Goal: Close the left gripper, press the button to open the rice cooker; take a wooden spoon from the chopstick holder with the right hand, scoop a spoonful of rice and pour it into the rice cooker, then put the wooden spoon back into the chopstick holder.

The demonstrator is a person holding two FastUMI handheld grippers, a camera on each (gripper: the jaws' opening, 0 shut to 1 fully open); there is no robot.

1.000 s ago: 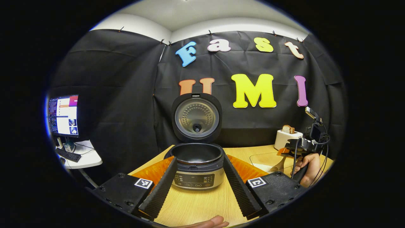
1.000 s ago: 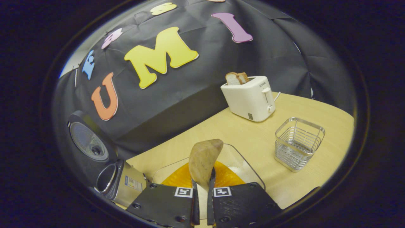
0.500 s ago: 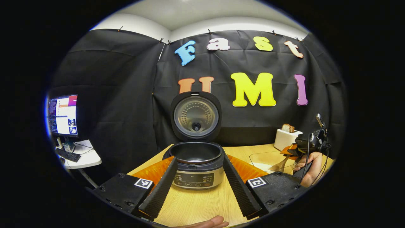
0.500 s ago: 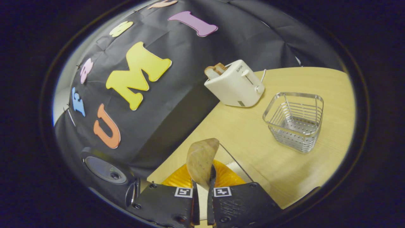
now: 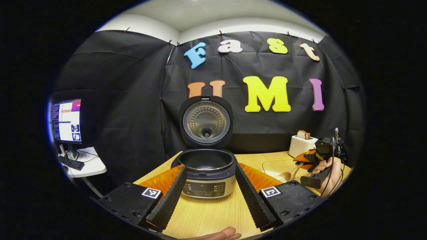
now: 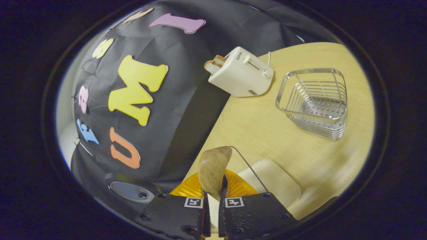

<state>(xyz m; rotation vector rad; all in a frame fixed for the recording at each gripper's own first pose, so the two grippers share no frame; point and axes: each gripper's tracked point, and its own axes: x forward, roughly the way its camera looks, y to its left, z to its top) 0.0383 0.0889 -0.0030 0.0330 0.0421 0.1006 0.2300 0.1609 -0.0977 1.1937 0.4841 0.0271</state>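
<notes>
Black cloth hangs behind a light wood worktop [image 5: 213,216]. The white toaster [image 6: 241,74] has small grey writing on its side, too small to read surely, and bread [image 6: 213,64] sticks out of it.

In the left gripper view, the left hand-held gripper [image 5: 209,196] is spread wide. Straight ahead between its fingers stands the rice cooker [image 5: 206,176], silver with a dark pot inside, its round lid [image 5: 206,121] standing up open. Buttons sit in a row on its front.

In the right gripper view, the right hand-held gripper [image 6: 213,208] is squeezed tight on the wooden spoon [image 6: 212,168]. The spoon's pale brown bowl pokes up just past the fingertips. Beyond the spoon, on the far right, sits the chopstick holder [image 6: 315,103], a shiny wire basket. A clear tray with white rice [image 6: 270,181] lies just ahead of this hand-held gripper, to the right.
</notes>
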